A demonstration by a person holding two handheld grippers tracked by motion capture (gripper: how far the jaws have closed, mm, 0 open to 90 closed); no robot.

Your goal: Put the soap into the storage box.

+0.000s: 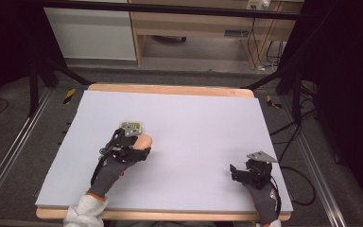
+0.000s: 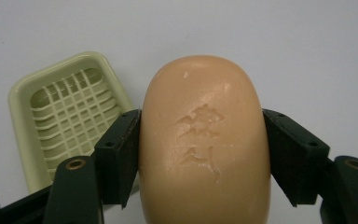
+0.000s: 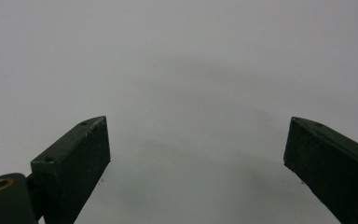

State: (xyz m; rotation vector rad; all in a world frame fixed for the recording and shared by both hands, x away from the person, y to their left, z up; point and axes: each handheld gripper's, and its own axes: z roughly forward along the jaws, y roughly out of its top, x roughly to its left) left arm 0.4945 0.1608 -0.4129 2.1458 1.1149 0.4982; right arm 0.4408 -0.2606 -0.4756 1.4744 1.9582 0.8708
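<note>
Peach soap [image 2: 204,144] clamped in left gripper [image 2: 200,149], beside dish [image 2: 65,112].

Our left gripper [image 2: 200,140] reaches forward over the left half of the table, its two black jaws pressed against the sides of what it holds. Our right gripper [image 3: 196,154] sits low near the front right, jaws spread wide with nothing between them.

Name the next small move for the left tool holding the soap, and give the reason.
Probably ease the left tool toward the green soap dish and lower the soap over its grid. The soap is clamped between the jaws; the dish sits empty just beside it.
</note>
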